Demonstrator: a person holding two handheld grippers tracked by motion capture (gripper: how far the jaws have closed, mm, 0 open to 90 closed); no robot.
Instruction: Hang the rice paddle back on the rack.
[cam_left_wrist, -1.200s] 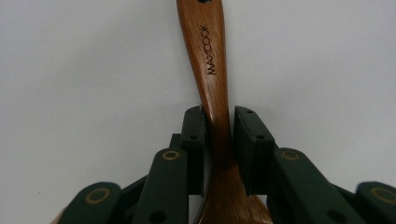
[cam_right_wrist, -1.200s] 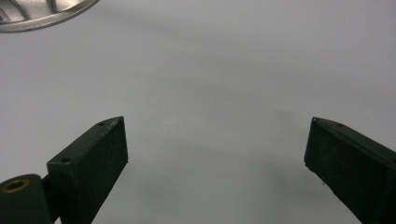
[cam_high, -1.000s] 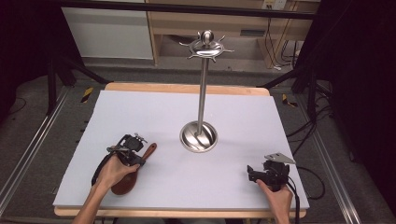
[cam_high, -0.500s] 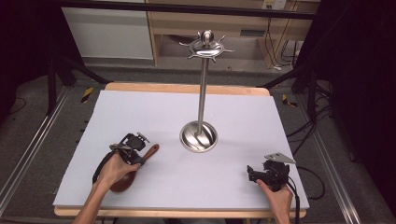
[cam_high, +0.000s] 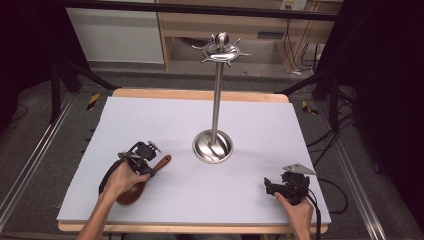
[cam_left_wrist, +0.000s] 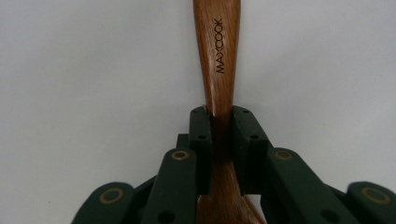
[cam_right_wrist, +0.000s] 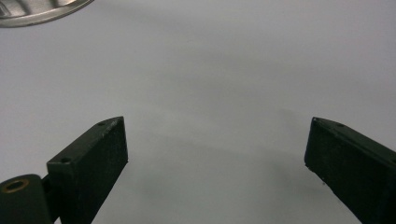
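Note:
A dark wooden spoon (cam_high: 132, 192) lies low over the white mat at the front left, its handle (cam_left_wrist: 219, 46) stamped MAXCOOK and pointing toward the stand. My left gripper (cam_high: 151, 169) is shut on the spoon's neck, and in the left gripper view both jaws (cam_left_wrist: 223, 116) press against the wood. A steel utensil stand (cam_high: 217, 100) with a round base (cam_high: 212, 146) and a ring of hooks on top rises from the mat's middle. At the front right, my right gripper (cam_high: 270, 186) rests open with nothing between its jaws (cam_right_wrist: 215, 140).
The white mat (cam_high: 150, 120) covers a wooden table with an edge close behind the stand. An edge of the stand's base (cam_right_wrist: 37, 9) shows at the top left of the right gripper view. Dark tripod legs and cables lie on the floor around the table.

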